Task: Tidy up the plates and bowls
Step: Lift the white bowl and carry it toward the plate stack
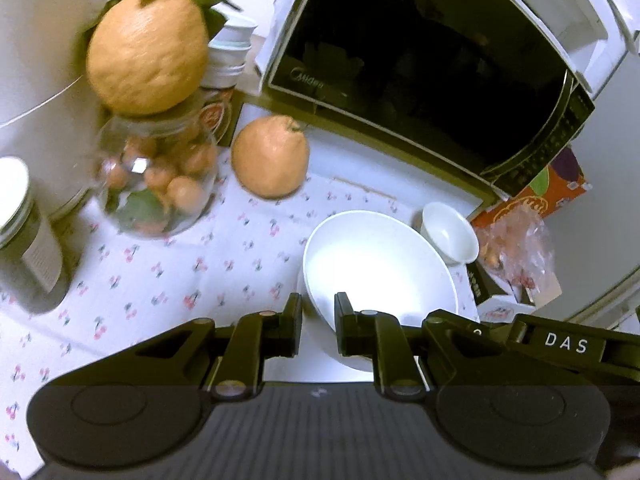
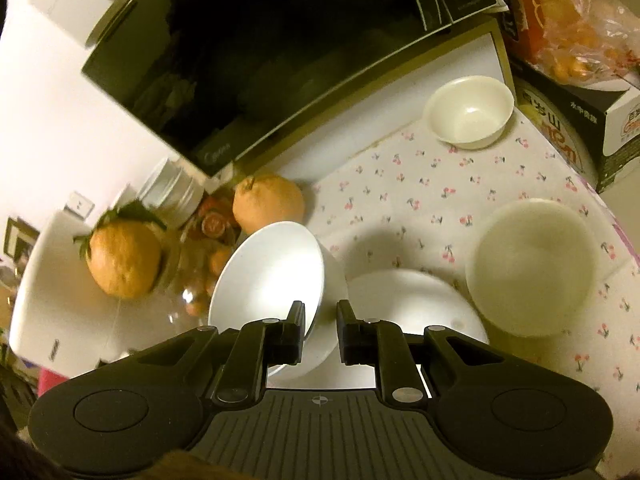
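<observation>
Left claw [image 1: 318,314] and right claw [image 2: 320,322] each clamp one tilted, empty, deep white ceramic bowl [image 1: 380,264] by opposite rims, small empty white bowl [image 2: 468,114] beyond right claw, glass jar of small oranges [image 1: 156,184] beyond left claw.

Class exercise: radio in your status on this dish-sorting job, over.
Left claw shut on large white bowl, right claw gripping the same bowl's other rim. Bowl tilted, off the cloth. Ahead: plate, two loose bowls, pomelo close by.

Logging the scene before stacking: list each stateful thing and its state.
Large white bowl: tilted, rim gripped by both grippers.
Left gripper: jaws shut on its rim.
Right gripper: jaws shut on its rim.
Small white bowl: upright, empty.
Black microwave: door closed.
</observation>
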`<action>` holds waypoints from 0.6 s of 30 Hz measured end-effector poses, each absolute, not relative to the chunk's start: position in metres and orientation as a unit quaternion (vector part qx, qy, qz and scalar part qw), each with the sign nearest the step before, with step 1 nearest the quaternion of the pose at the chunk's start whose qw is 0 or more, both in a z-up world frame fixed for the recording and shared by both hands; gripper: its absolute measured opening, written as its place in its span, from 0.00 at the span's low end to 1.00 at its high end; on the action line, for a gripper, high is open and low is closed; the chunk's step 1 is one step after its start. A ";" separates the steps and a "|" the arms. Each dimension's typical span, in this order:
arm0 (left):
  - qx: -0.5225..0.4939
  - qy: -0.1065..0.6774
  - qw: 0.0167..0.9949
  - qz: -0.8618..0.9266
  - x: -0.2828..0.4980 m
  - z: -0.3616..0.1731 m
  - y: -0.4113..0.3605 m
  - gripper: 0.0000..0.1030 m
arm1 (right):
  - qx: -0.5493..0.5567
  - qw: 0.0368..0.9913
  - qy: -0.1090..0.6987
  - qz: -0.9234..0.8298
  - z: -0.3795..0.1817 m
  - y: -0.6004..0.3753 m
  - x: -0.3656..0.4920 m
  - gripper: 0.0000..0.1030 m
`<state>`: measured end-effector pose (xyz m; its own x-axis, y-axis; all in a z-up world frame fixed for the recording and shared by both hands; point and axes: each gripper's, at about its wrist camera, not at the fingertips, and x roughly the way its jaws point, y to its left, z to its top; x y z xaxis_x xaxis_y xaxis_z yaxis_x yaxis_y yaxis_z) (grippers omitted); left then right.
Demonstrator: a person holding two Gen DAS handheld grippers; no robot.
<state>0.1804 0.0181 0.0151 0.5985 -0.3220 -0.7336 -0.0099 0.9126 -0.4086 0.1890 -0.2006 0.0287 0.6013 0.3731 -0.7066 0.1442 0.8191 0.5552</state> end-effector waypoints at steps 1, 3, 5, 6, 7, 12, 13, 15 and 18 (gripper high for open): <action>-0.189 0.440 0.873 -0.089 0.177 0.014 0.020 0.14 | 0.292 0.845 0.442 0.069 0.028 -0.199 0.185 0.16; -0.191 0.442 0.872 -0.091 0.169 0.014 0.025 0.14 | 0.295 0.844 0.442 0.073 0.028 -0.196 0.176 0.16; -0.187 0.438 0.875 -0.091 0.159 0.014 0.029 0.14 | 0.301 0.841 0.442 0.078 0.026 -0.194 0.169 0.16; -0.186 0.435 0.876 -0.092 0.153 0.014 0.032 0.14 | 0.306 0.839 0.444 0.080 0.024 -0.193 0.163 0.16; -0.183 0.435 0.876 -0.093 0.148 0.013 0.034 0.14 | 0.309 0.837 0.445 0.081 0.023 -0.192 0.159 0.16; -0.171 0.432 0.880 -0.099 0.125 0.008 0.046 0.14 | 0.320 0.828 0.452 0.093 0.014 -0.182 0.137 0.16; -0.172 0.433 0.879 -0.100 0.120 0.006 0.049 0.15 | 0.319 0.826 0.454 0.095 0.011 -0.180 0.134 0.16; -0.179 0.437 0.876 -0.100 0.113 0.002 0.055 0.15 | 0.322 0.823 0.458 0.100 0.007 -0.176 0.127 0.16; -0.190 0.448 0.868 -0.100 0.106 -0.003 0.064 0.15 | 0.325 0.819 0.460 0.105 0.002 -0.170 0.118 0.16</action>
